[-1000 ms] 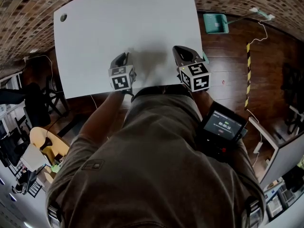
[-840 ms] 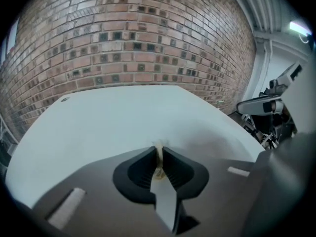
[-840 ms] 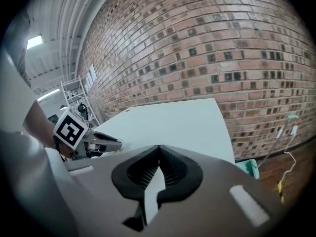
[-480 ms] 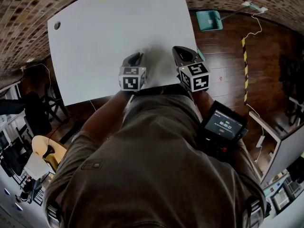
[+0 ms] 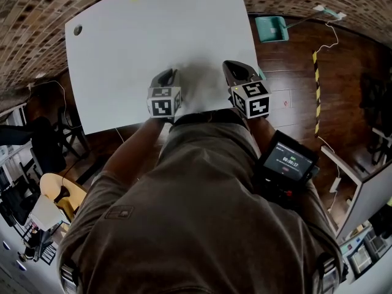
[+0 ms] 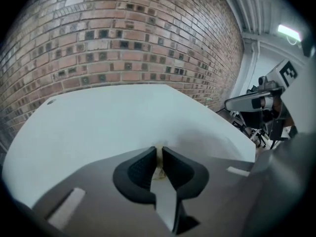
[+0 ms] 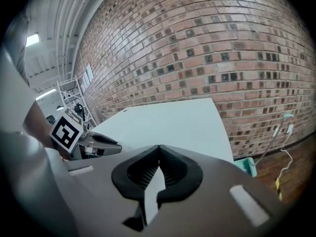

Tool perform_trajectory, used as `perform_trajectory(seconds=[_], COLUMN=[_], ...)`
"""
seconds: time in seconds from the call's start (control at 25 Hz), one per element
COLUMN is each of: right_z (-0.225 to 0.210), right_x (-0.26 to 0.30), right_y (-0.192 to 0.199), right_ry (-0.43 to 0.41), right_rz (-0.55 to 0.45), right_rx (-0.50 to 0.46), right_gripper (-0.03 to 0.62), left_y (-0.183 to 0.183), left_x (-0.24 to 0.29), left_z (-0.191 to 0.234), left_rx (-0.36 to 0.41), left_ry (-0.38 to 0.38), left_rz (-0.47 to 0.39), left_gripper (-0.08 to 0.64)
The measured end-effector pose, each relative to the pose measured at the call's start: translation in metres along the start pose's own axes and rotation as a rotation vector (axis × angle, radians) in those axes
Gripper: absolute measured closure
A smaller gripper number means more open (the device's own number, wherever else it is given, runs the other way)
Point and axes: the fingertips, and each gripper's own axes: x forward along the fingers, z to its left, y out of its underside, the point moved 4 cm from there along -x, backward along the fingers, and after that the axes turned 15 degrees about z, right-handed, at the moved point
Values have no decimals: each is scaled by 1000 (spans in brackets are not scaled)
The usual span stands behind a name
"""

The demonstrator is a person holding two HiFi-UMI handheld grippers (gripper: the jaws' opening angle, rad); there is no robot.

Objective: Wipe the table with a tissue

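The white table (image 5: 153, 35) fills the upper middle of the head view, and its near edge lies just in front of me. My left gripper (image 5: 166, 77) hovers over that near edge. In the left gripper view its jaws (image 6: 159, 148) are shut on a small pale wad, the tissue (image 6: 158, 170), which is mostly hidden between the pads. My right gripper (image 5: 237, 70) is to the right, near the table's right front corner. Its jaws (image 7: 159, 147) are shut with nothing between them.
A small dark hole (image 5: 78, 29) marks the table's far left corner. A brick wall (image 6: 123, 43) stands behind the table. On the wooden floor to the right are a green dustpan (image 5: 271, 27), a white cable (image 5: 331, 17) and yellow-black tape (image 5: 316, 97). Chairs (image 5: 58, 188) stand at the left.
My left gripper slid to the right along the table's near edge, then came back a little to the left. The right gripper stayed where it was.
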Motion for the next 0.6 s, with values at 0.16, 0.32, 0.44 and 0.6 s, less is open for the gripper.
perform_trajectory(seconds=[0.16,0.32,0.44,0.6], right_z=[6,28,38,53], right_x=[-1,-3,-2,2], right_y=[1,4,6,9], right_ry=[2,9,5,1], right_rz=[-2,-13,-7,-10], right_rx=[1,-4,-11,-21], right_gripper=[580,580,580,580], left_y=[8,26,35,50], left_x=[-7,-24,-29,-40], left_z=[18,39,52,71], left_rx=[-26,-58,-84,-116], left_ry=[-33,-56,-72,-97], left_rz=[-4,-19,-28,-38], left_gripper=[520,520,520,520])
